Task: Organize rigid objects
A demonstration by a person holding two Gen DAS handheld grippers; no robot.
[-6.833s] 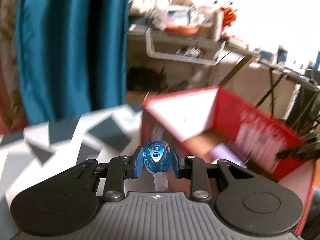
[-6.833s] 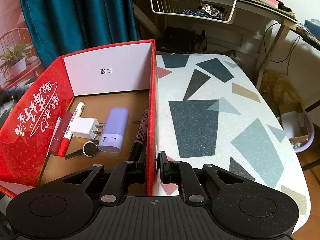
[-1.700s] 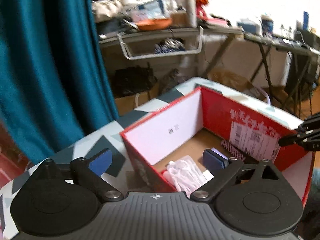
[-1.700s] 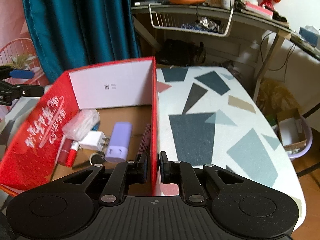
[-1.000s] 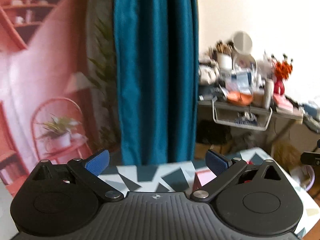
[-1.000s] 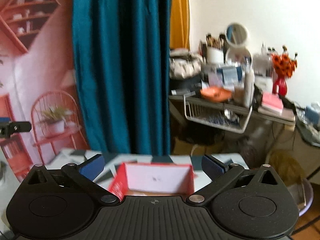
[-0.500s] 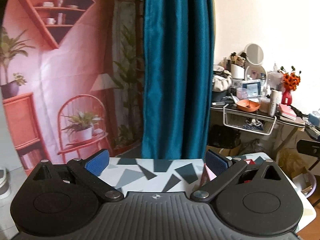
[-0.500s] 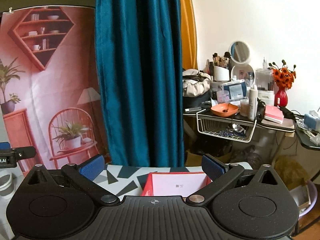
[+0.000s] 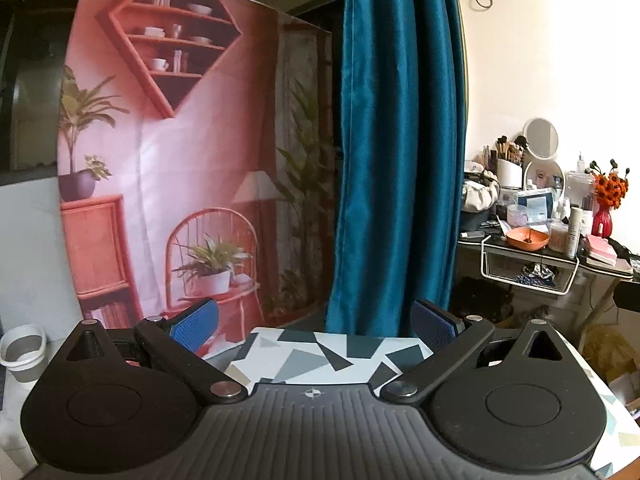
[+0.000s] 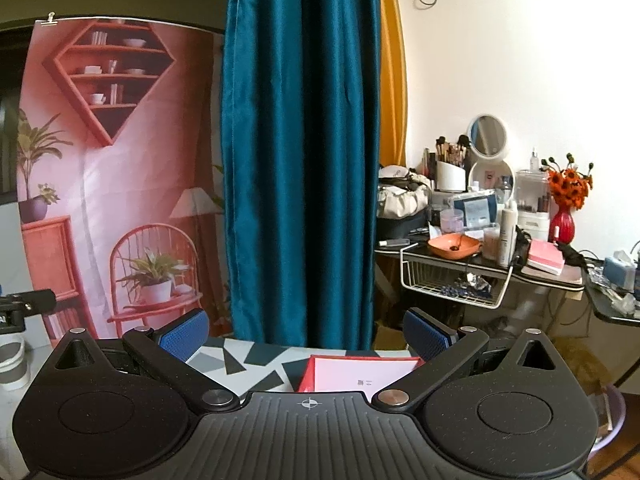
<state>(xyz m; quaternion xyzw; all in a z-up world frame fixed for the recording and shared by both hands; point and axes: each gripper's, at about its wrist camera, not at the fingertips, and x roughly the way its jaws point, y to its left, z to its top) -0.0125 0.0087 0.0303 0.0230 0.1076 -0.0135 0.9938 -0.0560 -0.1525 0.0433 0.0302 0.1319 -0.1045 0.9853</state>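
Observation:
My left gripper (image 9: pixel 314 326) is wide open and empty, raised high and looking out over the terrazzo-patterned table (image 9: pixel 332 354) toward the room. My right gripper (image 10: pixel 306 330) is also wide open and empty, raised above the table (image 10: pixel 256 364). Only the far white inner wall and red rim of the red cardboard box (image 10: pixel 360 374) show in the right wrist view, low between the fingers. The box's contents are hidden behind the gripper body. The box is not in the left wrist view.
A teal curtain (image 10: pixel 300 160) hangs behind the table, with a pink printed backdrop (image 9: pixel 180 160) to its left. A cluttered desk (image 10: pixel 500 248) with a wire basket stands at the right. A white bucket (image 9: pixel 20 350) sits on the floor at the left.
Both grippers have lifted away from the box and tilted up to face the room. The left one dropped its blue item earlier and opened; the right one let go of the box wall and opened.

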